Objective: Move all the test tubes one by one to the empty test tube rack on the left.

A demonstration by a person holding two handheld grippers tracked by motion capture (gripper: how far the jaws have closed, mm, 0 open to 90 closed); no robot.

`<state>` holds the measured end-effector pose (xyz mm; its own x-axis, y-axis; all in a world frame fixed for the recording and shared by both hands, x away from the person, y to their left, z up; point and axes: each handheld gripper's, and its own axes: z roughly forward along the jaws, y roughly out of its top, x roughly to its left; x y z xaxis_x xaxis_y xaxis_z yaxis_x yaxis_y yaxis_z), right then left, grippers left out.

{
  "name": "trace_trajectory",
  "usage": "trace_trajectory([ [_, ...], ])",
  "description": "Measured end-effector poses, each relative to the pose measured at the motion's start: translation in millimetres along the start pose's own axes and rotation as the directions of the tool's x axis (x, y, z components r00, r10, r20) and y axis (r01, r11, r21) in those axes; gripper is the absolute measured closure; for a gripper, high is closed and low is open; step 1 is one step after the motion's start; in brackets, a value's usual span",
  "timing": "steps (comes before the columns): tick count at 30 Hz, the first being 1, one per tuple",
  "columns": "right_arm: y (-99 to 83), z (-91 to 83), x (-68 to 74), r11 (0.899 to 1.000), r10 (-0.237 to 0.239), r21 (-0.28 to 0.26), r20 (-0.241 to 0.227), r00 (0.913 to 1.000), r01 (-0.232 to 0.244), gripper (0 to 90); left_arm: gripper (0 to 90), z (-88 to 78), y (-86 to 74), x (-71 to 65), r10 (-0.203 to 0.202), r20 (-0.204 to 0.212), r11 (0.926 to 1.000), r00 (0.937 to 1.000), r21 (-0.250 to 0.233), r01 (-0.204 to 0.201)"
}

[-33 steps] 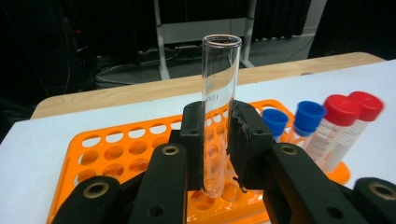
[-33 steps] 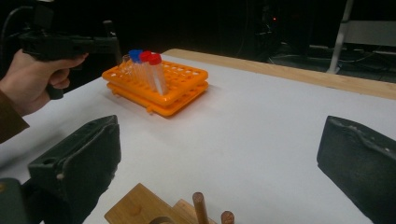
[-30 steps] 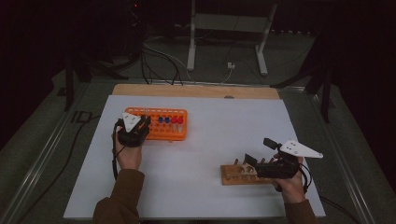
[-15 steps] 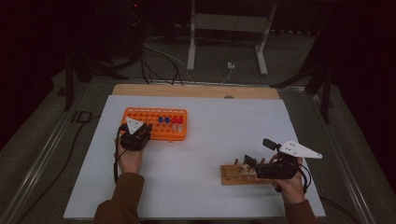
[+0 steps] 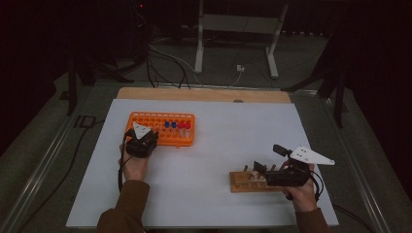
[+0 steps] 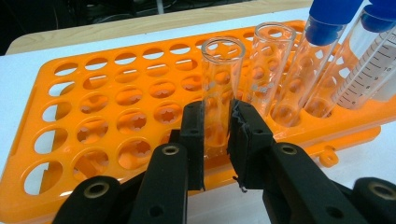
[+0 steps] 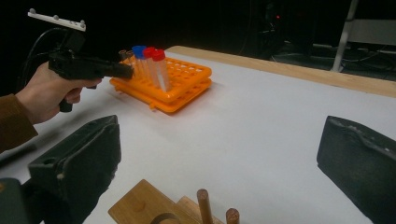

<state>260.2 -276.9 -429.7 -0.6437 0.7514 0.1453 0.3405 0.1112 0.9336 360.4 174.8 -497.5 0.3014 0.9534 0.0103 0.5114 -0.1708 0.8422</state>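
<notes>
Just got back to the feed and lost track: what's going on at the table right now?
A person works two handheld grippers over a white table. The left gripper has its jaws shut on an open glass tube standing in the orange rack, next to a second open tube and the blue-capped tubes. The right gripper waits with jaws open over the wooden peg stand near the table's front right, holding nothing.

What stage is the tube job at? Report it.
Done: capped tubes stand in the orange rack. In hand: the left gripper is shut on an open glass tube seated in the rack. Left: the wooden stand by the open right gripper looks unfilled.
</notes>
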Motion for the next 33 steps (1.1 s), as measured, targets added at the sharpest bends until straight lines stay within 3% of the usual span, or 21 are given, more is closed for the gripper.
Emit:
trace_trajectory([
  [9, -0.4, -3.0, -2.8, 1.000, 0.010, -0.008, 0.010, 0.9999, -0.009, 0.0, 63.4, -18.3, -2.7, 6.1, -0.089, 0.036, 0.9953, 0.9954, -0.035, 0.090],
  [13, -0.8, -4.2, -3.4, 1.000, 0.008, -0.011, 0.015, 0.9999, -0.007, 0.0, 54.9, -37.5, 0.1, 9.7, -0.124, 0.097, 0.9886, 0.9875, -0.073, 0.131],
  [18, -2.7, -5.7, -5.4, 1.000, 0.007, -0.013, 0.026, 0.9996, -0.006, 0.0, 42.8, -62.4, 4.6, 3.5, -0.084, 0.165, 0.9867, 0.9827, -0.124, 0.105],
  [21, -4.1, -6.7, -6.6, 1.000, 0.006, -0.015, 0.033, 0.9994, -0.005, 0.0, 36.2, -77.3, 5.7, -3.0, -0.051, 0.211, 0.9824, 0.9760, -0.165, 0.087],
  [26, -5.8, -7.5, -6.6, 1.000, -0.029, -0.011, 0.070, 0.9972, 0.029, 0.0, 23.8, -101.2, -0.8, -13.2, -0.020, 0.227, 0.9736, 0.9736, -0.217, 0.070],
  [28, -7.1, -6.6, -7.0, 1.000, -0.026, -0.010, 0.077, 0.9967, 0.027, 0.0, 21.0, -108.7, -5.8, -18.8, 0.008, 0.209, 0.9743, 0.9778, -0.222, 0.039],
  [33, -9.7, -5.2, -8.5, 0.999, -0.032, -0.008, 0.089, 0.9956, 0.033, 0.0, 11.7, -122.7, -12.9, -20.3, 0.012, 0.185, 0.9681, 0.9826, -0.248, 0.035],
])
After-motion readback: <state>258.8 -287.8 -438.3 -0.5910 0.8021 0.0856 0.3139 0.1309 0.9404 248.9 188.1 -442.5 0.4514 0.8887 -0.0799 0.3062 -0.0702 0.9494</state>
